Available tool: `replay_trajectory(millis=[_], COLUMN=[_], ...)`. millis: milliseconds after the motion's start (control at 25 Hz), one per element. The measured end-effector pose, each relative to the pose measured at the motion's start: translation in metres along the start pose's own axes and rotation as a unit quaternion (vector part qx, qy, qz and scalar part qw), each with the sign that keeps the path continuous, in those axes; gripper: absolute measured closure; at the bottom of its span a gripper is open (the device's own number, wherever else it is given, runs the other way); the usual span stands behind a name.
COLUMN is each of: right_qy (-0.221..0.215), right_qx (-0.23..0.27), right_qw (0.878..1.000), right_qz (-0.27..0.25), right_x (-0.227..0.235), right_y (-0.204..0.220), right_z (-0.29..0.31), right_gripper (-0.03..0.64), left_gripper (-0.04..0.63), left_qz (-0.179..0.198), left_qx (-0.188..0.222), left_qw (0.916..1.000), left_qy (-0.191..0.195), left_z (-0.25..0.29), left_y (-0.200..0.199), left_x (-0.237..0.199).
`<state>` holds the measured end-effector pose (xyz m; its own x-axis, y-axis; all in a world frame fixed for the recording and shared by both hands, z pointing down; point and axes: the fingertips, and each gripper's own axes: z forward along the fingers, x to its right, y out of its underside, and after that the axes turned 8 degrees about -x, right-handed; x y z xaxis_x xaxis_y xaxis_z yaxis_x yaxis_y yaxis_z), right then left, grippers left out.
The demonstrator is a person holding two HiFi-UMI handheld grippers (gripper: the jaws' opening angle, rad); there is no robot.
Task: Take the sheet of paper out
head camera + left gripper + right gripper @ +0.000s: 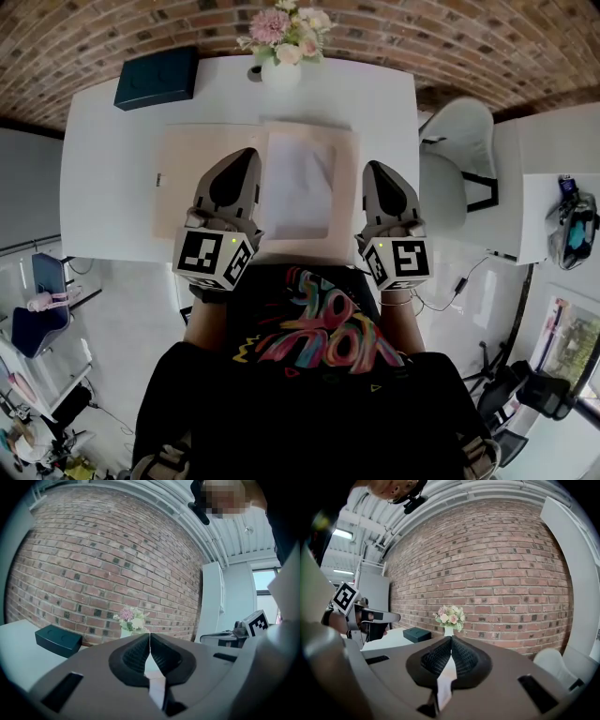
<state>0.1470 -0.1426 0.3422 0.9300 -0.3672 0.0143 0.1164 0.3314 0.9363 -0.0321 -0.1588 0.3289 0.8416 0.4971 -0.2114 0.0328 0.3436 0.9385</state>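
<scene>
The white table [103, 187] runs from the person's body out to the brick wall [450, 37]. Its left edge drops to open floor, and a white chair [455, 155] stands just beside its right edge. Along the far edge sit a dark box [157, 78] at the left corner and a vase of flowers [281, 47] near the middle. A bare strip of table lies between them and the tan folder [187, 155]. More bare table lies to the left of the folder, while on the right only a narrow margin is left before the edge.

The sheet of paper [300, 187] lies flat on the right half of the folder, with tan showing on all sides of it. It sits between the two tools in the head view.

The left gripper [247, 153] hangs over the folder with its tip just beside the sheet's left edge. In its own view the left gripper [149, 634] has its jaws pressed together at the tip with nothing between them. The right gripper [372, 167] hangs at the folder's right edge, apart from the sheet. In its own view the right gripper [451, 638] is likewise closed and empty. Both point toward the wall, roughly level, and whether either touches the folder cannot be told
</scene>
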Motion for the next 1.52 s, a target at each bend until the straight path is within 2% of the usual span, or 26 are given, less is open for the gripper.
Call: replay_trajectory(millis=[80, 480, 520, 600, 800, 1040, 1240, 1520], right_qy=[0.002, 0.004, 0.005, 0.008, 0.009, 0.011, 0.011, 0.012], right_qx=[-0.015, -0.013, -0.014, -0.015, -0.020, -0.029, -0.059, -0.086], right_qw=[1.000, 1.000, 1.000, 1.000, 1.000, 1.000, 0.998, 0.996], right_qz=[-0.003, -0.008, -0.008, -0.004, -0.002, 0.002, 0.008, 0.018], right_x=[0.000, 0.001, 0.001, 0.001, 0.000, -0.002, -0.001, 0.003], right_y=[0.005, 0.011, 0.012, 0.014, 0.018, 0.026, 0.038, 0.055], right_z=[-0.002, -0.003, -0.003, -0.004, -0.003, -0.002, 0.002, 0.007], right_gripper=[0.597, 0.597, 0.597, 0.597, 0.597, 0.597, 0.597, 0.597], left_gripper=[0.569, 0.565, 0.545, 0.450, 0.397, 0.379, 0.367, 0.345], left_qz=[-0.002, -0.013, -0.014, -0.018, -0.026, -0.059, -0.099, -0.171], left_qx=[-0.001, 0.008, 0.007, 0.003, -0.018, -0.053, -0.090, -0.140], left_qw=[1.0000, 0.9998, 0.9998, 0.9997, 0.9992, 0.9959, 0.9885, 0.9683], left_qy=[0.000, 0.011, 0.013, 0.017, 0.023, 0.043, 0.072, 0.116], left_z=[0.000, 0.000, 0.001, 0.001, 0.005, 0.013, 0.027, 0.047], left_y=[0.002, 0.006, 0.008, 0.012, 0.027, 0.053, 0.076, 0.117], left_x=[-0.002, -0.007, -0.007, -0.007, -0.012, -0.017, -0.021, -0.024])
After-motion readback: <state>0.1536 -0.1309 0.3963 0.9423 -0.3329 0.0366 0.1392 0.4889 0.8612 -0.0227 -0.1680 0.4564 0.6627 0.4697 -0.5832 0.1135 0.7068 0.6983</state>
